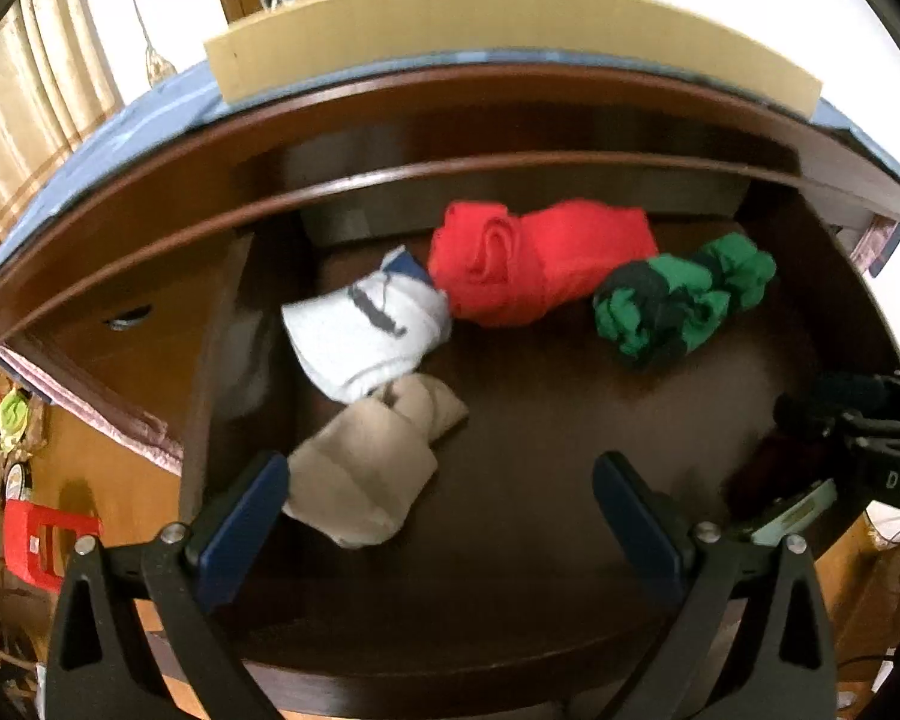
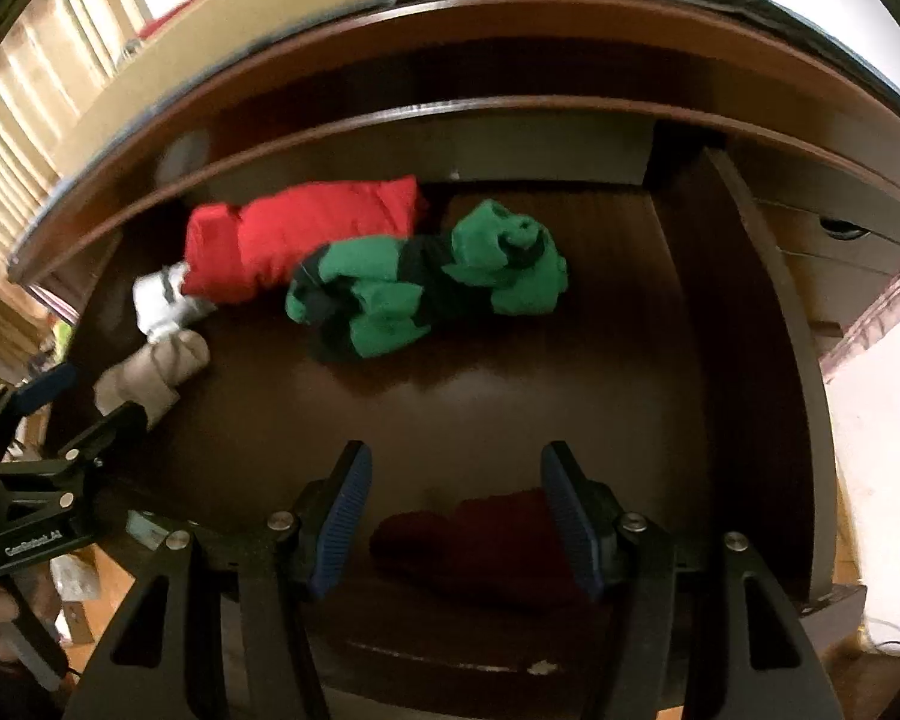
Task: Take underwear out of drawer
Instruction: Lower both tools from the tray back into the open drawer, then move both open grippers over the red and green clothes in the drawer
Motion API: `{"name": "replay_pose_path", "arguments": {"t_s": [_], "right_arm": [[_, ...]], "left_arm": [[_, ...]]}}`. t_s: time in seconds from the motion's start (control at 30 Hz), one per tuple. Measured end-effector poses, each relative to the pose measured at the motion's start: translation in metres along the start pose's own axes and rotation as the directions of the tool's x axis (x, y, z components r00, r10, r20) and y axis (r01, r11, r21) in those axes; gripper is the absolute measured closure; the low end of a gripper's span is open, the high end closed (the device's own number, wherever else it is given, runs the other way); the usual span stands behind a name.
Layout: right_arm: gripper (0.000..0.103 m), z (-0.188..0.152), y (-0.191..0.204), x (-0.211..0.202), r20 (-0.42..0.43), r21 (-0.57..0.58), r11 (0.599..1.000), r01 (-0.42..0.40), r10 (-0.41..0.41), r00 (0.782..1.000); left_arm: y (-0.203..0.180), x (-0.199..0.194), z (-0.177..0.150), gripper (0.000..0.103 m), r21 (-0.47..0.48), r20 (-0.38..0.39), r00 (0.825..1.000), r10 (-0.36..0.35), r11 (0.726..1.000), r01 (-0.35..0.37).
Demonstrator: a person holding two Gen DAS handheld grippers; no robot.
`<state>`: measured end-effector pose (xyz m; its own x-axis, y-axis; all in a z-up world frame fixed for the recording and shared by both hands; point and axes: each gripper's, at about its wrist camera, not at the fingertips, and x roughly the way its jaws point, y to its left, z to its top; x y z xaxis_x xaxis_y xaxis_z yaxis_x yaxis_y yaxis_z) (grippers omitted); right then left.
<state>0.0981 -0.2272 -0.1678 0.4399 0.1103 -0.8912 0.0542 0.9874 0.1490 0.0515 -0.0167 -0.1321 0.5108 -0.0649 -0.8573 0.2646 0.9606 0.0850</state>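
1. Looking at it, we're at the reaching-in stage: the drawer [image 2: 744,360] is pulled open and nothing is lifted out yet. The left gripper [image 1: 438,516] has its fingers spread wide and grips nothing, with a beige bundle [image 1: 366,468] just beside its left finger at lower left of frame.
2. The right gripper [image 2: 456,516] is parted too, hovering over a dark maroon roll [image 2: 480,546] at the bottom centre of its view. It's dim and blurry there, so I can't tell whether the pads touch it.
3. Other underwear sits further back: a red roll [image 1: 540,264] in the upper middle, a green-and-black bundle [image 2: 426,288] beside it, and a white piece [image 1: 366,330] touching the red one's left end.
4. Next move, I'd guess: lower the right one around the maroon roll, squeeze, then lift clear of the front edge.
5. The drawer floor is glossy dark wood, so fabric should slide easily.
6. Room-wise: curtains [image 1: 36,120] at upper left, a cardboard sheet [image 1: 510,30] on top, and a red stool [image 1: 42,540] at lower left.
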Motion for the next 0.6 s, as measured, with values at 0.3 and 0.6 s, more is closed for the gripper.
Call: {"name": "replay_pose_path", "arguments": {"t_s": [0.3, 0.6], "right_arm": [[0.041, 0.001, 0.001, 0.007, -0.054, -0.013, 1.0, 0.009, -0.01, 0.998], [0.04, 0.004, 0.0, 0.01, -0.116, -0.005, 1.0, 0.011, -0.011, 0.993]], "left_arm": [[0.013, 0.007, -0.007, 0.0, -0.088, -0.052, 0.996, -0.07, 0.994, 0.065], [0.016, 0.007, -0.012, 0.0, -0.128, -0.08, 0.994, -0.076, 0.99, 0.066]]}}
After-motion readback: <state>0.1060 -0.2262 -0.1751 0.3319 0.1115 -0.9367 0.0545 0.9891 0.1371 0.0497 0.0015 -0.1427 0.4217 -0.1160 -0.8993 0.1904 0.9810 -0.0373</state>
